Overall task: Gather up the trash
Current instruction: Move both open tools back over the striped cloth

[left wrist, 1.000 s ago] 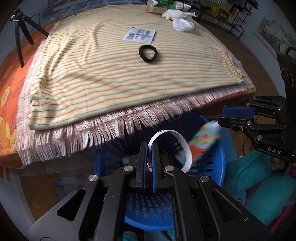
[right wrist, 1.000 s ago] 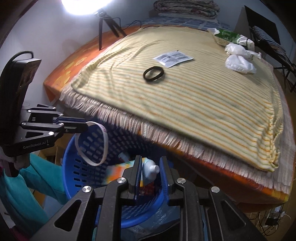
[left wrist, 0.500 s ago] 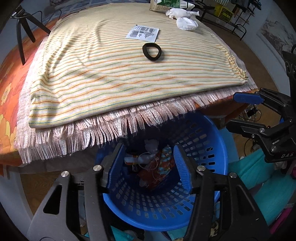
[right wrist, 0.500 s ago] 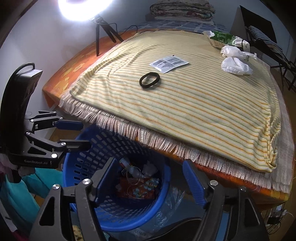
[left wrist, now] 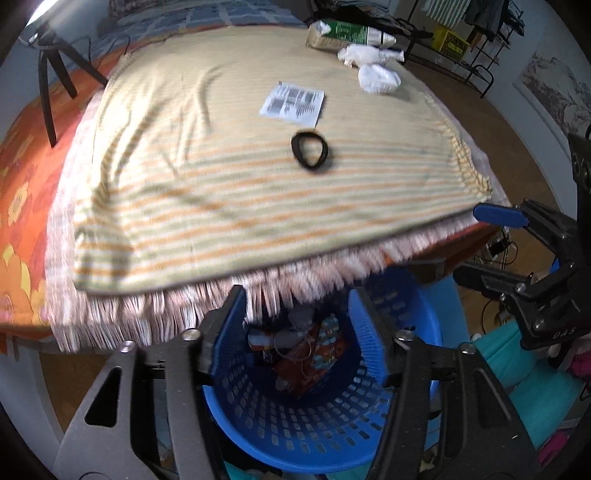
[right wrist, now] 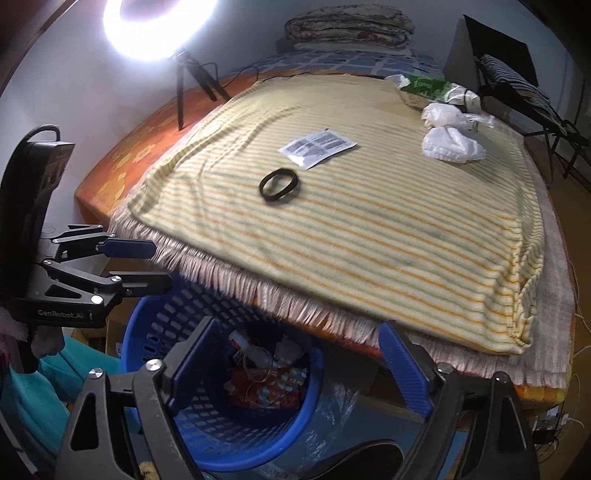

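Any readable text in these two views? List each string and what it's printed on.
"GenRobot.AI": on the body of the left claw, right wrist view.
"DAS": on the body of the right claw, left wrist view.
Printed leaflet on the striped blanket: dense print, too small to read.
Green carton at the far edge: print blurred, unreadable.
Wrappers in the blue basket: nothing legible.

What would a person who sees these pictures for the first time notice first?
Probably the blue basket on the floor below the bed's fringed edge, with colourful wrappers inside and both grippers open above it. Next, the striped blanket on the bed, with a black ring and a printed paper on it. White crumpled bags lie further back.
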Demonstrator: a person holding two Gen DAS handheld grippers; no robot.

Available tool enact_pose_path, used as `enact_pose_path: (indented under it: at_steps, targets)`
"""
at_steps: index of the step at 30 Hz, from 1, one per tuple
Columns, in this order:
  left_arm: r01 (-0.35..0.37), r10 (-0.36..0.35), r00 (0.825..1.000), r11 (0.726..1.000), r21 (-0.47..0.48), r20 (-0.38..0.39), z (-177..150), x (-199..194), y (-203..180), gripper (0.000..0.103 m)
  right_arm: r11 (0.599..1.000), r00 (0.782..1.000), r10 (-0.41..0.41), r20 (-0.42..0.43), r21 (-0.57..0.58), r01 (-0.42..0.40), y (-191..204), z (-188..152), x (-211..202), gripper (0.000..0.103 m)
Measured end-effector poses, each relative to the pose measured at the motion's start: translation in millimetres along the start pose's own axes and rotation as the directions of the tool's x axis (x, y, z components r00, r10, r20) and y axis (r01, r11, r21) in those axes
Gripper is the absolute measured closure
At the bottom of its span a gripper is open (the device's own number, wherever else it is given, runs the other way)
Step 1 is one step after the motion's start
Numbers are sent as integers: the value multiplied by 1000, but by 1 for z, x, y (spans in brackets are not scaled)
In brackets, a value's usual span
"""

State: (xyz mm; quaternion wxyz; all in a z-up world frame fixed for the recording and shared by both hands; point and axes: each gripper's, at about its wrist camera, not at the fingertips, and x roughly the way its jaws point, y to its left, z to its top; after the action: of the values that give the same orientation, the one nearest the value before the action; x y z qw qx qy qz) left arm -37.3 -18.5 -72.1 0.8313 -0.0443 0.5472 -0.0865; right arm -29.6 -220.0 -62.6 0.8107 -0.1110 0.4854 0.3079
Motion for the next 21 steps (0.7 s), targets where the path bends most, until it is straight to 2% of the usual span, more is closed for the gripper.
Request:
enact_pose_path:
  at_steps: [12, 21]
  targets:
    - [-10, 8, 998, 1000, 29, 61, 48, -9, -3, 37, 995, 1000, 3, 22, 98, -5, -27, 18, -11, 10]
    - [-5, 1, 997, 999, 46, 77, 82, -4, -5, 37, 994, 990, -66, 126, 98, 54, -50, 47, -31, 7]
